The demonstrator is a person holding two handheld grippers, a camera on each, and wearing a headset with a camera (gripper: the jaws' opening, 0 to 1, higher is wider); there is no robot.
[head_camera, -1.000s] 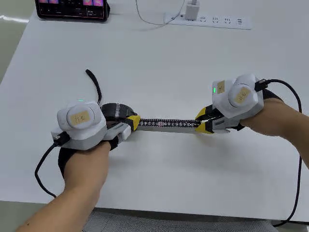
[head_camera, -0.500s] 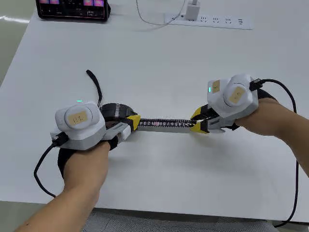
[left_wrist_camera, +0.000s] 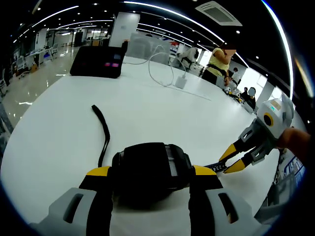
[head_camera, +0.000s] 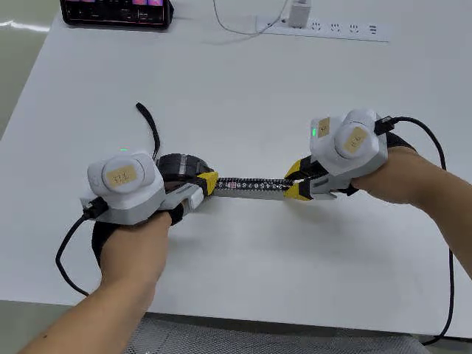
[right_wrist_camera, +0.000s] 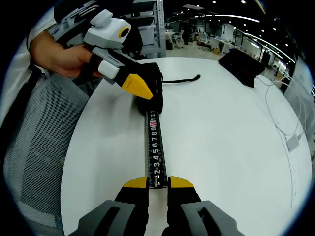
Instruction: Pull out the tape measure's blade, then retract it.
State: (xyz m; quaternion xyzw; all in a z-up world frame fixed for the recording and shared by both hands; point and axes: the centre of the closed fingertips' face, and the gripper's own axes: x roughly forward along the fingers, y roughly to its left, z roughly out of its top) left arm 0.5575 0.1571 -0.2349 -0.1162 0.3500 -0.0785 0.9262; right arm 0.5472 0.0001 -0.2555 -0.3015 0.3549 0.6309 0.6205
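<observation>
A black tape measure case (head_camera: 178, 167) (left_wrist_camera: 150, 169) (right_wrist_camera: 150, 81) rests on the white table, with my left gripper (head_camera: 203, 184) (left_wrist_camera: 151, 173) shut on it. Its black wrist strap (head_camera: 147, 124) (left_wrist_camera: 102, 128) trails off behind. The black blade (head_camera: 251, 184) (right_wrist_camera: 154, 145), printed with white numbers, runs from the case across to my right gripper (head_camera: 295, 181) (right_wrist_camera: 157, 183), which is shut on the blade's end. That gripper also appears in the left gripper view, its yellow fingertips (left_wrist_camera: 231, 160) closed on the blade (left_wrist_camera: 215, 167).
A dark tablet (head_camera: 114, 11) (left_wrist_camera: 96, 61) lies at the table's far left. A white power strip (head_camera: 324, 28) with a charger (head_camera: 295, 11) (left_wrist_camera: 181, 81) and cable sits at the far edge. A mesh chair (right_wrist_camera: 44, 162) stands by the table's near edge.
My right gripper has moved left toward the case, still holding the blade's end, so less blade is out. The left gripper and case have stayed put.
</observation>
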